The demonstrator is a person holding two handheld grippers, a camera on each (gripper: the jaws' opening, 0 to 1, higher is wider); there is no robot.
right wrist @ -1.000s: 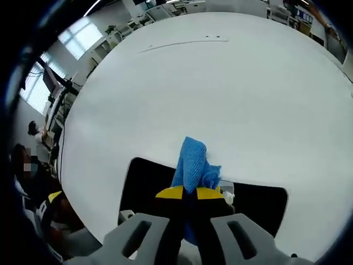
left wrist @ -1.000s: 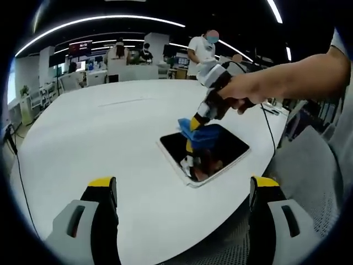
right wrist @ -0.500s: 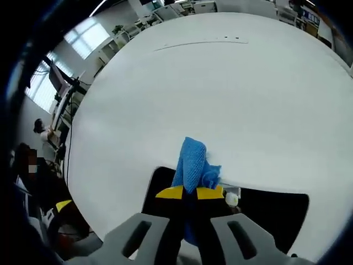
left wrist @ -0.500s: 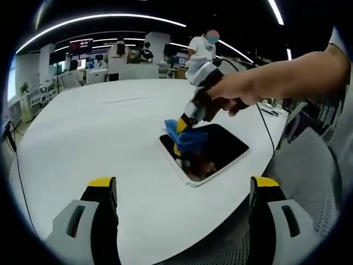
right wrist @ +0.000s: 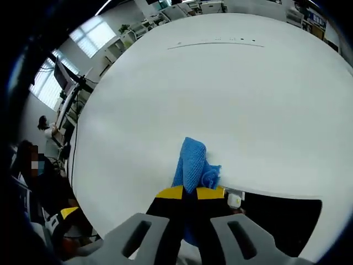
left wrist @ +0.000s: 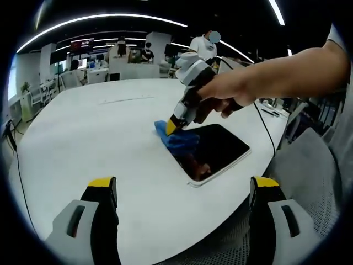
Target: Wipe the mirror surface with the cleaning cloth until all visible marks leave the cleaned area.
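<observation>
Left gripper view: the right gripper (left wrist: pixel 172 126) pinches the blue cloth (left wrist: pixel 175 138) at the mirror (left wrist: pixel 212 150) edge on the white table (left wrist: pixel 99 143). Left gripper (left wrist: pixel 182 190) hangs wide open.

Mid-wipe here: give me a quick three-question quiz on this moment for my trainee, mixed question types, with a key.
1. True or false: the right gripper is shut on the blue cloth.
2. Multiple choice: where on the mirror is the cloth? A) its middle B) the corner farthest from the person, partly over the white table C) folded beside it, clear of the glass
3. Short answer: what is the left gripper holding?

Key:
1. True. The jaws pinch the cloth in the right gripper view.
2. B.
3. Nothing. Its jaws stand wide apart over the table, short of the mirror.
</observation>
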